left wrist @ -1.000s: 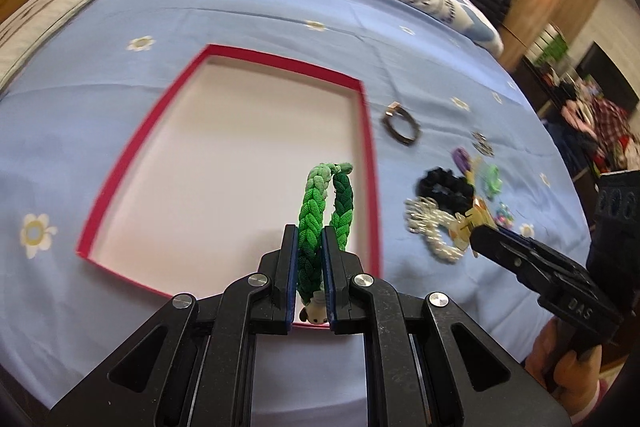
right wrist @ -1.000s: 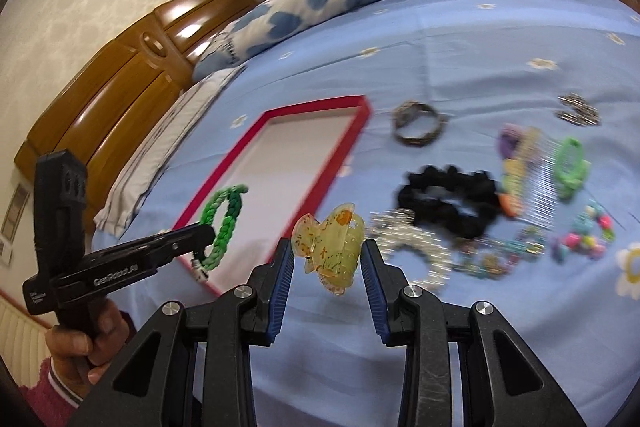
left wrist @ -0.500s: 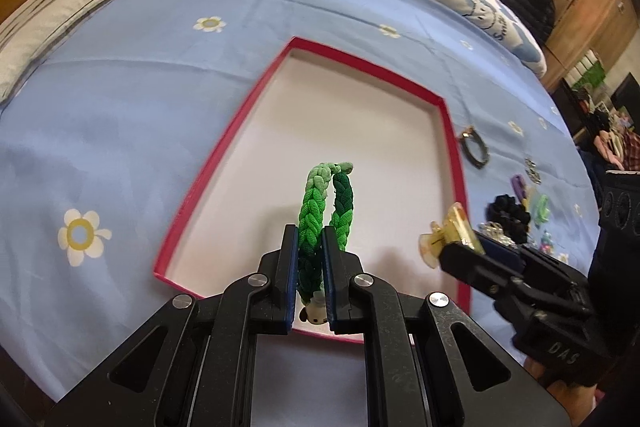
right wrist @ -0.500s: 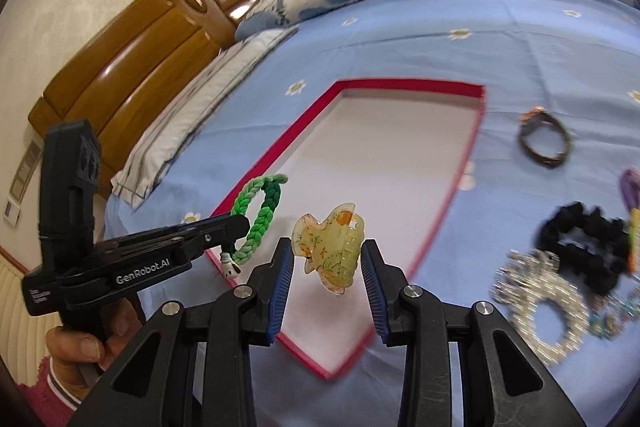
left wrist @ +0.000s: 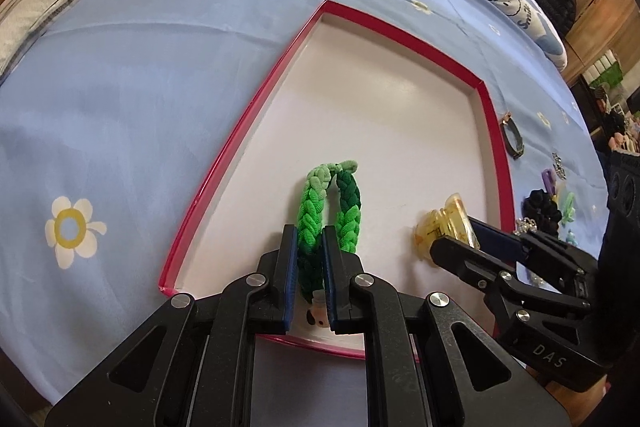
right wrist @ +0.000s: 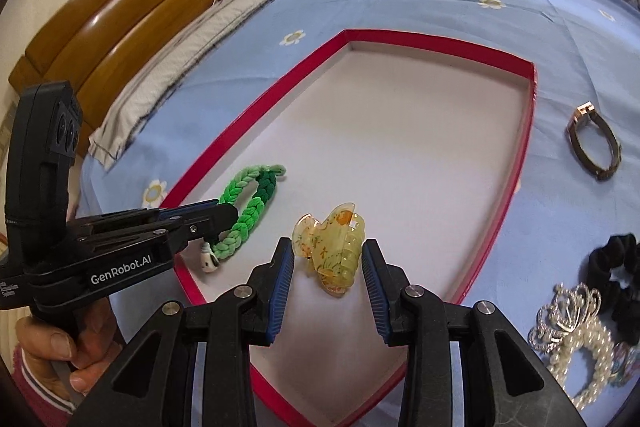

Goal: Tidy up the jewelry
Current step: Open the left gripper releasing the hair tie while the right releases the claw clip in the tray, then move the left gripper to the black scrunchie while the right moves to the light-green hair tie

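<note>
Two grippers hang over the red-rimmed tray (right wrist: 529, 131). The left gripper (left wrist: 310, 259) clamps a green braided band (left wrist: 348, 203); at its 3 o'clock, the right gripper (right wrist: 328, 267) grasps a yellow hair claw (right wrist: 330, 251).

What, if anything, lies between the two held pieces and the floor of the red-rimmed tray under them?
Nothing visible. The left gripper holds the green braided bracelet and the right gripper holds the yellow hair claw, both over bare white floor of the tray. The remaining jewelry lies outside its rim.
</note>
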A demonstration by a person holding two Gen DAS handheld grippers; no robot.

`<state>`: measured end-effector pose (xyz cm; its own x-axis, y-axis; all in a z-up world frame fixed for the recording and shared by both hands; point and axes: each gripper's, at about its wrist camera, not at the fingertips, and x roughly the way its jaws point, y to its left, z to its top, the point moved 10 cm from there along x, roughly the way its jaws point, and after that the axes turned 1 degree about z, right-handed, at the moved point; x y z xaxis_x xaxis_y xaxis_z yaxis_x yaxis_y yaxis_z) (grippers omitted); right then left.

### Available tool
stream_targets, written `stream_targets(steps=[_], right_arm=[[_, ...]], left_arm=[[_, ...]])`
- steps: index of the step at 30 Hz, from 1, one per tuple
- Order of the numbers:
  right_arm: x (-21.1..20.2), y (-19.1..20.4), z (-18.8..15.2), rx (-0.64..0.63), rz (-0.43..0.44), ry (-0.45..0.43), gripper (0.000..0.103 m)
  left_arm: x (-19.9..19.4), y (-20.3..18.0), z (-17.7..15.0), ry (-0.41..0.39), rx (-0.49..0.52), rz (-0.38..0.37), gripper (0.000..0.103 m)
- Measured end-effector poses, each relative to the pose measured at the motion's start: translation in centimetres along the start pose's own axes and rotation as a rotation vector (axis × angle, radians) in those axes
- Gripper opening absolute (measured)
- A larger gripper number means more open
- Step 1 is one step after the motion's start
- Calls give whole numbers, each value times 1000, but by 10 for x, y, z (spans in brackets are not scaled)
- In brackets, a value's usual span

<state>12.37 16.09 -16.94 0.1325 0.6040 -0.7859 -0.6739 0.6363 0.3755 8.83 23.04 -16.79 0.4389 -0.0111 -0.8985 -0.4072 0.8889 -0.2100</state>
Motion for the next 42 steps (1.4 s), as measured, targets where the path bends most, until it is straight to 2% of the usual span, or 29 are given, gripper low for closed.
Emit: stream_targets(steps=[2, 4, 6, 8, 10, 19, 30, 42], right_arm=[[2, 1, 0, -17, -10, 9, 37], [3, 0, -1, -24, -14, 17, 37], [3, 0, 0, -22, -13, 20, 37], [1, 0, 0, -11, -3, 18, 40], [-2, 0, 1, -1, 4, 10, 45], [-44, -9, 4, 54, 15, -94, 45], [-104, -57, -7, 162, -42, -190, 45], [-157, -130, -37, 304, -135, -266, 45]], left_arm=[[-1, 1, 0, 1, -2, 1, 11], [-2, 2, 1, 0, -5, 8, 17], [-4, 3, 2, -7, -8, 17, 29], [-7, 4, 2, -16, -11, 18, 33], [-11, 5, 3, -23, -12, 18, 33], [-31, -6, 10, -61, -1, 8, 33], [-41, -62, 15, -76, 84, -40, 33], [-40, -131, 5, -63, 211, -92, 33]])
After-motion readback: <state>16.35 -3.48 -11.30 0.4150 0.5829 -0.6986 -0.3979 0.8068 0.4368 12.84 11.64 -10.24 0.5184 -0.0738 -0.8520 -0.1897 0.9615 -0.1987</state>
